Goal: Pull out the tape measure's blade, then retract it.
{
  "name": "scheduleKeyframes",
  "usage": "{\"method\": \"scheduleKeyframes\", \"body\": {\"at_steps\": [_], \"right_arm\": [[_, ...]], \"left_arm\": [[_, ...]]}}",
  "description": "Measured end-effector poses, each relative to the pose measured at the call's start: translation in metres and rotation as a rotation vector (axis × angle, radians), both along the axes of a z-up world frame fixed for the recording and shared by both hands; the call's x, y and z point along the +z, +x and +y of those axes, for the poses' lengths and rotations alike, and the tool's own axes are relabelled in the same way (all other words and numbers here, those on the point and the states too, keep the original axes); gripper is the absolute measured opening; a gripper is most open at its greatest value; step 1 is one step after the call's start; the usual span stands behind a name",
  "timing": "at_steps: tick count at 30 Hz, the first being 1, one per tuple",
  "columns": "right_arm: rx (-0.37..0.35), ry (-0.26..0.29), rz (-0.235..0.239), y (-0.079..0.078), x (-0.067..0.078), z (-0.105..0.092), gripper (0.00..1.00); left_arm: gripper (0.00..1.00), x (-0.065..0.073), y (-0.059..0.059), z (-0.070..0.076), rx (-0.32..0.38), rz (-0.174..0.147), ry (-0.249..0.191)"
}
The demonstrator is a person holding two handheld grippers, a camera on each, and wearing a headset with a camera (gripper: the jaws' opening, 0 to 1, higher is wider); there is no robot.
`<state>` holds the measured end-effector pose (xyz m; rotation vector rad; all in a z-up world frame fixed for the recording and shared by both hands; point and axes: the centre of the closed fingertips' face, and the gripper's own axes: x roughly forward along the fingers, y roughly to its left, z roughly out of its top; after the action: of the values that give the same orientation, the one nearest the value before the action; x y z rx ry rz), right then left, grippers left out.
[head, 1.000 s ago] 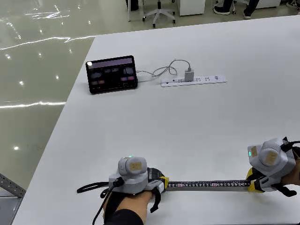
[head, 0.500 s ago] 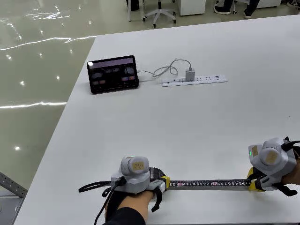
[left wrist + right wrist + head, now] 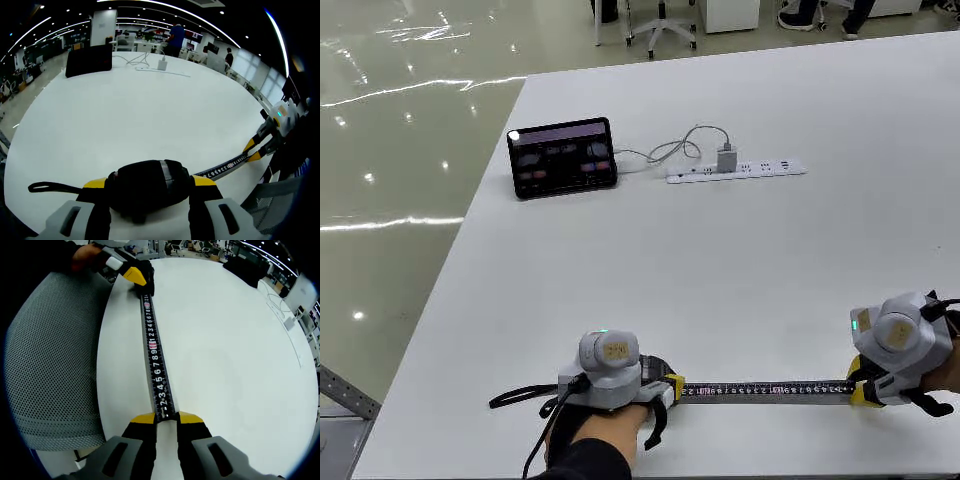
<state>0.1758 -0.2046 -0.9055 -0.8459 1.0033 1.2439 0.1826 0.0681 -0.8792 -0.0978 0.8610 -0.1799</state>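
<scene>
Left tongs: clamped around the black tape measure case, at the near edge of the white table.
Blade: stretched flat along the table, numbers up, between the two tongs.
Right tongs: pinching the blade's end.

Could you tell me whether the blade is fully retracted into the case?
No, the blade stretches over the table from the case in the left hand-held gripper to the right hand-held gripper clamped on its tip.
</scene>
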Motion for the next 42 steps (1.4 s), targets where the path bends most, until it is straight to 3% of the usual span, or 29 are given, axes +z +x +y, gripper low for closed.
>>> {"method": "scheduleKeyframes", "body": {"at_steps": [42], "right_arm": [[0.006,0.015,-0.009,0.000,-0.001,0.014,0.11]], "left_arm": [[0.59,0.000,0.000,0.000,-0.001,0.002,-0.003]]}}
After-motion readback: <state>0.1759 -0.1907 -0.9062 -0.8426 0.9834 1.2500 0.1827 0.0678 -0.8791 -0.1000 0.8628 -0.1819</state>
